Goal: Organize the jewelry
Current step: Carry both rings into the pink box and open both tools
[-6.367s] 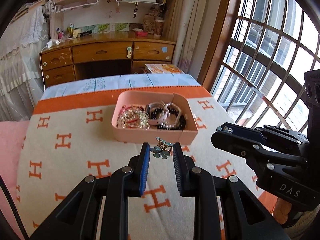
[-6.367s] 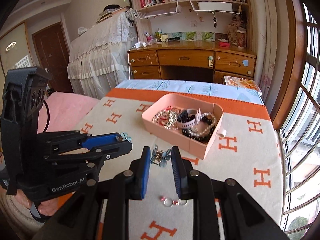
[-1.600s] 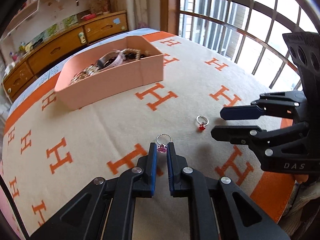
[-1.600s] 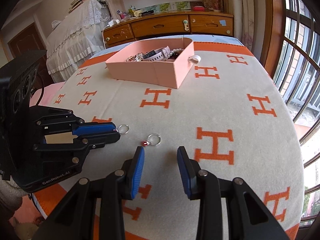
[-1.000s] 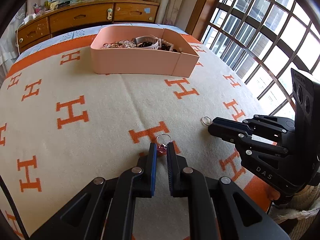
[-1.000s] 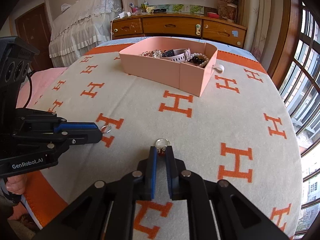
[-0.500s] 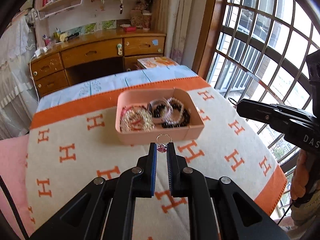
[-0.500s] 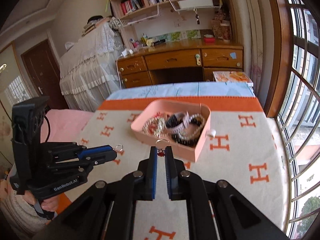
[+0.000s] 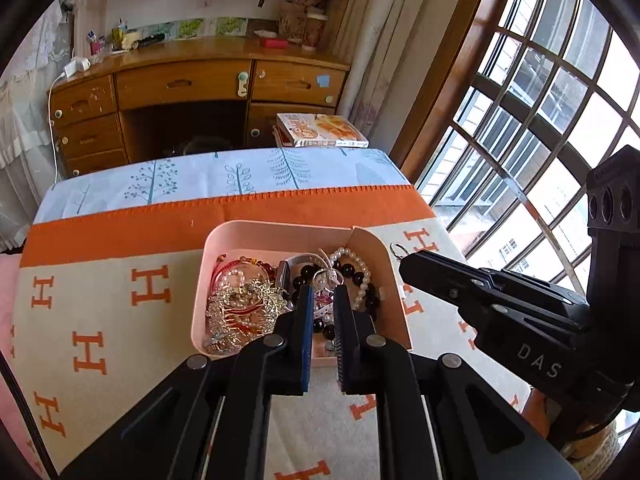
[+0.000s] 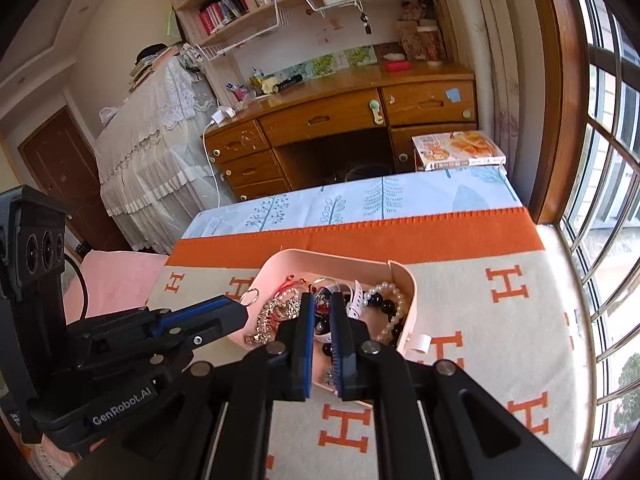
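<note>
A pink box (image 9: 208, 264) (image 10: 272, 268) of bracelets, beads and chains stands on the orange-and-cream H blanket. My left gripper (image 9: 320, 298) hangs over the box, shut on a silver ring with a pink stone (image 9: 322, 278); that ring shows at its tip in the right wrist view (image 10: 250, 297). My right gripper (image 10: 320, 304) is also over the box, shut on a silver ring with a red stone (image 10: 321, 303); its ring shows in the left wrist view (image 9: 397, 249) at the box's right wall.
The blanket (image 9: 100, 312) covers the table, with a blue leaf-print cloth (image 9: 224, 180) behind. A wooden desk (image 9: 200, 88), a book stack (image 9: 320, 130) and a barred window (image 9: 540, 100) lie beyond.
Both grippers, each holding its ring, have moved forward and down from in front of the box to directly over its contents. The box now looks much closer.
</note>
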`<state>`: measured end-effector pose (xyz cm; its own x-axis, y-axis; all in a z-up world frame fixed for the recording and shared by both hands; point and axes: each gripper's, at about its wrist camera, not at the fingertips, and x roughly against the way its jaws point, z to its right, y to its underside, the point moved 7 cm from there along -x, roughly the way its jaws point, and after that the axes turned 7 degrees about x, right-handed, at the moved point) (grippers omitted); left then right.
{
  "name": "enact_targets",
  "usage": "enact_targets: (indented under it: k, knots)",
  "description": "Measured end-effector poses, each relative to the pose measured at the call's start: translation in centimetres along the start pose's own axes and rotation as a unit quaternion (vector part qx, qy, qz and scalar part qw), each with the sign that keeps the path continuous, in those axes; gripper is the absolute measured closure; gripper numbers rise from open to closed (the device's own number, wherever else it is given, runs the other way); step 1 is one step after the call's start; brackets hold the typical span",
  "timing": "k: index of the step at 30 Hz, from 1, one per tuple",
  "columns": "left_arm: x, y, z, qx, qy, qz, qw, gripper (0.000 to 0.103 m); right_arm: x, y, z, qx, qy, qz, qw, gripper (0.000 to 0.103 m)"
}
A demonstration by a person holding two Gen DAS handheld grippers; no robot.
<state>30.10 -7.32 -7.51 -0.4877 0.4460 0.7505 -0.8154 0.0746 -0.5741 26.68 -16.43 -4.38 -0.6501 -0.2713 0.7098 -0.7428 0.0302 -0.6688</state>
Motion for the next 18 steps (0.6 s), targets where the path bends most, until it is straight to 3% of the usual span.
enact_targets:
  k: [6, 9, 11, 16, 18]
  knots:
    - [-2.2, 0.8, -0.3, 0.0, -0.018, -0.016, 0.9997, 0.091, -2.1, 1.2, 1.1, -0.015, -0.005, -0.021, 1.0, 0.095]
    - [-2.2, 0.9, -0.5, 0.002, -0.024, -0.01, 0.9997, 0.067, -2.4, 1.6, 1.3, -0.019, -0.012, -0.031, 0.999, 0.094]
    - [-1.8, 0.8, -0.7, 0.002, -0.031, 0.0, 0.9995, 0.045, -2.3, 1.7, 1.4, -0.018, -0.008, -0.03, 0.999, 0.094]
    - [-0.1, 0.8, -0.8, 0.003, -0.052, 0.023, 0.9984, 0.023, -1.5, 2.3, 1.4, -0.019, -0.007, -0.026, 0.999, 0.093]
    - [0.6, 0.9, -0.9, 0.005, -0.058, 0.028, 0.9979, 0.022, -1.0, 2.5, 1.3, -0.017, -0.005, -0.023, 1.0, 0.093]
